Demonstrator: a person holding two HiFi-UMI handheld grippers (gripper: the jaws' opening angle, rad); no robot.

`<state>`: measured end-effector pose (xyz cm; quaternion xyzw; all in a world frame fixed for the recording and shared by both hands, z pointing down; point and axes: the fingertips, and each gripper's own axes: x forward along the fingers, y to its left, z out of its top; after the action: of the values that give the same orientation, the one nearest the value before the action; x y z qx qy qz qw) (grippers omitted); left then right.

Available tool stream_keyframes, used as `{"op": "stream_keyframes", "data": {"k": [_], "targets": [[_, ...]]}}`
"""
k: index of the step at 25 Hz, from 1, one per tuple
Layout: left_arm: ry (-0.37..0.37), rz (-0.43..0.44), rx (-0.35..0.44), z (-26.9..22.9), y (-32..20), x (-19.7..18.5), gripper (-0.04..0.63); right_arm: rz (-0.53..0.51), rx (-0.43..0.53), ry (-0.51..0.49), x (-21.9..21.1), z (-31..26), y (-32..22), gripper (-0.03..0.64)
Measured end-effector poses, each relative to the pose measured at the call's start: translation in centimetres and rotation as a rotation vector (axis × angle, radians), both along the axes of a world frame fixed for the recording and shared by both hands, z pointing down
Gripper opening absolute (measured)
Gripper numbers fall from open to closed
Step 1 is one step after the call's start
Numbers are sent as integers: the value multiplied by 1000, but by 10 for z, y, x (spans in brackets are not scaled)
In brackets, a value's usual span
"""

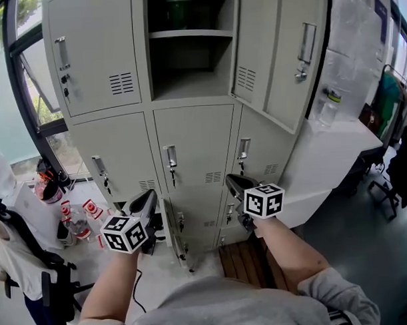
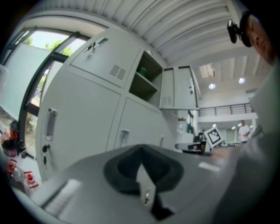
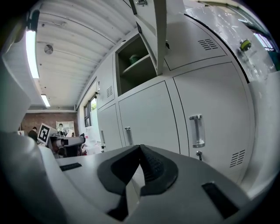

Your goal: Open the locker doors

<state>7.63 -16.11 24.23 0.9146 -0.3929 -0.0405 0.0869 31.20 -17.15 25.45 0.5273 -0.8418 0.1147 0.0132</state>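
Note:
A grey locker bank [image 1: 189, 135] fills the head view. Its top middle compartment [image 1: 190, 59] is open, with the door [image 1: 280, 56] swung out to the right. The top left door [image 1: 93, 52] is closed, and so are the three middle-row doors, whose handles are at left [image 1: 98, 167], middle [image 1: 170, 157] and right [image 1: 244, 149]. A bottom-row door [image 1: 171, 236] stands ajar. My left gripper [image 1: 150, 194] [image 2: 141, 148] and right gripper [image 1: 231, 179] [image 3: 140, 146] hover in front of the middle row, apart from the doors. Both are shut and empty.
A white counter [image 1: 336, 154] with a bottle [image 1: 331, 97] adjoins the lockers on the right. Bottles and cans [image 1: 75, 219] lie on the floor at left beside a black chair [image 1: 34, 278]. A wooden pallet [image 1: 243, 260] sits below my right arm.

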Motion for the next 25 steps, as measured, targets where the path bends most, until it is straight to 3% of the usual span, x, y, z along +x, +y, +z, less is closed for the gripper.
{"op": "stream_keyframes", "data": {"k": [11,25], "targets": [[-6,55,15,-12,3,-8,3,28,31,-17,-19,-15,7,6],[2,57,25,-20,8,-6,3,13,41,19,-24,-19,7,5]]}}
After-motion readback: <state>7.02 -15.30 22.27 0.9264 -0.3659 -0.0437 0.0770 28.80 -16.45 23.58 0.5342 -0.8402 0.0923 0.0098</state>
